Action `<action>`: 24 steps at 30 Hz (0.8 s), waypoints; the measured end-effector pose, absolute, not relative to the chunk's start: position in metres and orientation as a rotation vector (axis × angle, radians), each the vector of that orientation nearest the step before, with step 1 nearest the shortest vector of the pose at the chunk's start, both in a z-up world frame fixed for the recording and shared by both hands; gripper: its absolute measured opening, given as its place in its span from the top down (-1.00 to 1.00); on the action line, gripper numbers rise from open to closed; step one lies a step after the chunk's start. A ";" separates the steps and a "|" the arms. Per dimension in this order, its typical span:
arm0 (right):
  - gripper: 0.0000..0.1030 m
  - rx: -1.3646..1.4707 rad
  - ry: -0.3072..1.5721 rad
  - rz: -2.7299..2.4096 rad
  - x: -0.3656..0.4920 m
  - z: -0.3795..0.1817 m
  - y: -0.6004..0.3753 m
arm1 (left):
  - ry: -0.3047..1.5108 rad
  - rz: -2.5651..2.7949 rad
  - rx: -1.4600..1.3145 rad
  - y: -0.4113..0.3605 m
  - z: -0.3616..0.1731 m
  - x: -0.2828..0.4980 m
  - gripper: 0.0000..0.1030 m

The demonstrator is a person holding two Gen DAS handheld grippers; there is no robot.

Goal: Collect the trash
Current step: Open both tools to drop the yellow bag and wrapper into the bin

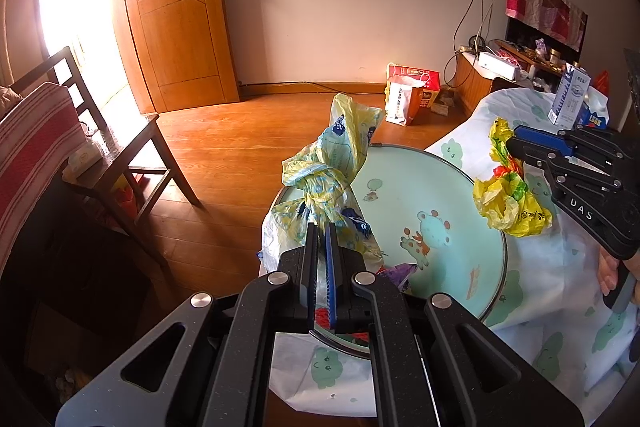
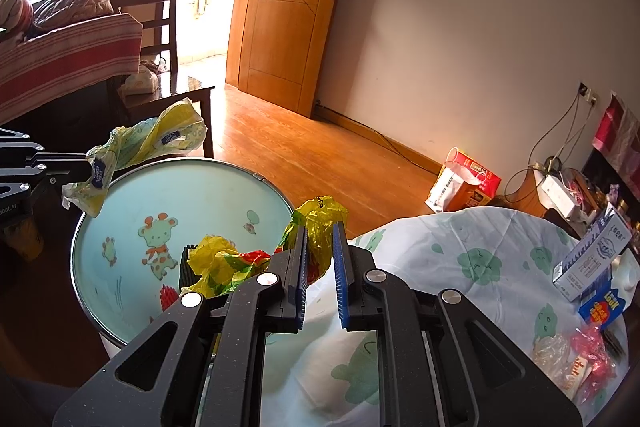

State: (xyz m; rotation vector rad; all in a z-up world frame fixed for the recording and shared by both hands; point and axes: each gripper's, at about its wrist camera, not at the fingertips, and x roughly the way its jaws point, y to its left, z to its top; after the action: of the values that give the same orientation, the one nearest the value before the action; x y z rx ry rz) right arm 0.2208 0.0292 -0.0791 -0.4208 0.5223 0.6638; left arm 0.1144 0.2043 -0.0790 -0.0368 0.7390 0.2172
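Observation:
A knotted white plastic bag with yellow and blue print (image 1: 320,183) hangs over the left edge of a round pale-green table top with a giraffe picture (image 1: 424,187). My left gripper (image 1: 321,229) is shut on the bag just below the knot. From the right wrist view the same left gripper (image 2: 86,163) pinches that printed bag (image 2: 148,139) at the table top's (image 2: 180,195) far left rim. A crumpled yellow plastic bag (image 2: 320,227) with red and green print sits between the pads of my right gripper (image 2: 321,231), which is shut on it. It shows as the right gripper (image 1: 514,139) holding the yellow bag (image 1: 508,203).
A cloth with green cartoon print (image 2: 460,255) covers the surface to the right. On it stand a milk carton (image 2: 596,251), a blue box (image 2: 604,303) and clear and pink wrappers (image 2: 576,359). A red gift bag (image 1: 412,95) stands on the wood floor. A dark chair (image 1: 120,155) is at left.

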 end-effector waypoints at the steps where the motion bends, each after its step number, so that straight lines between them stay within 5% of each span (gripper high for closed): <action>1: 0.75 -0.420 0.523 0.666 0.221 -0.079 0.029 | 0.739 0.215 -0.037 0.203 -0.080 0.115 0.93; 4: 0.69 -0.421 0.526 0.692 0.220 -0.080 0.029 | 0.743 0.197 -0.041 0.201 -0.082 0.115 0.88; 8: 0.30 -0.423 0.521 0.702 0.219 -0.081 0.028 | 0.738 0.179 -0.041 0.196 -0.082 0.115 0.60; 12: 0.19 -0.416 0.522 0.701 0.219 -0.080 0.027 | 0.732 0.175 -0.035 0.193 -0.082 0.113 0.26; 24: -0.01 -0.410 0.524 0.688 0.214 -0.079 0.023 | 0.723 0.183 -0.042 0.194 -0.078 0.113 -0.06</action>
State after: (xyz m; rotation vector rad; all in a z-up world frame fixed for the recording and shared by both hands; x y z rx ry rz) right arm 0.2140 0.0226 -0.0791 -0.4101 0.5242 0.6879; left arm 0.1128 0.1940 -0.0782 -0.0420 0.7229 0.1834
